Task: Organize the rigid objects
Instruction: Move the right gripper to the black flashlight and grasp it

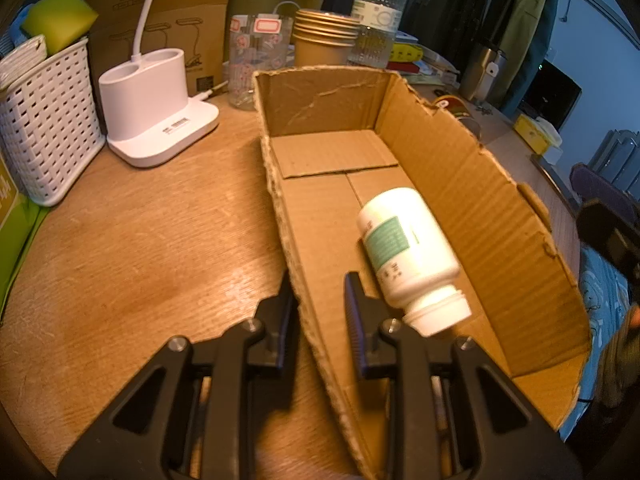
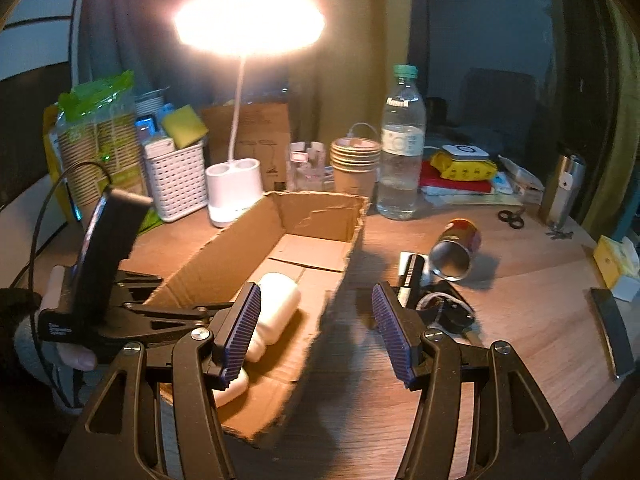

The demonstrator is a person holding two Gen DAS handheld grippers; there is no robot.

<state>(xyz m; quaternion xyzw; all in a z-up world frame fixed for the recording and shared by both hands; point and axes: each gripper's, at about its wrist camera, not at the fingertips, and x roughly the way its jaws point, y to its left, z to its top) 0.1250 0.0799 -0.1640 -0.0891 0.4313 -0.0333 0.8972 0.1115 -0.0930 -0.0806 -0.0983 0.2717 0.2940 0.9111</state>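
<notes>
Cardboard box (image 1: 460,184), the receptacle for the sorting task, fills the centre and right of the left wrist view and the lower centre of the right wrist view; it stands open-topped on the wooden table (image 1: 152,248). Its near long wall passes between the fingers of the left gripper (image 1: 318,300) at the bottom centre of that view, the jaws nearly closed and clamped on the wall, apparently to steady the box. White pill bottle (image 1: 408,248), lying on its side on the box floor with its cap toward the lower edge of the frame, is the only item seen inside; one object thus appears already sorted.

Right gripper (image 2: 316,328), bottom centre of its own view, has its jaws standing well apart with nothing between them; it hangs over the right-hand wall of the box and the table beside it.

Items that appear still unsorted lie on the table at centre right of the right wrist view: a metal can (image 2: 456,254) on its side, open end toward the camera; a dark marker-like object (image 2: 412,276) just beside it; a dark tangle with a pale cord (image 2: 444,308) below these, too indistinct to name; and small scissors (image 2: 512,218) farther toward the upper right. Judged on this layout, the task is at an early stage.
</notes>
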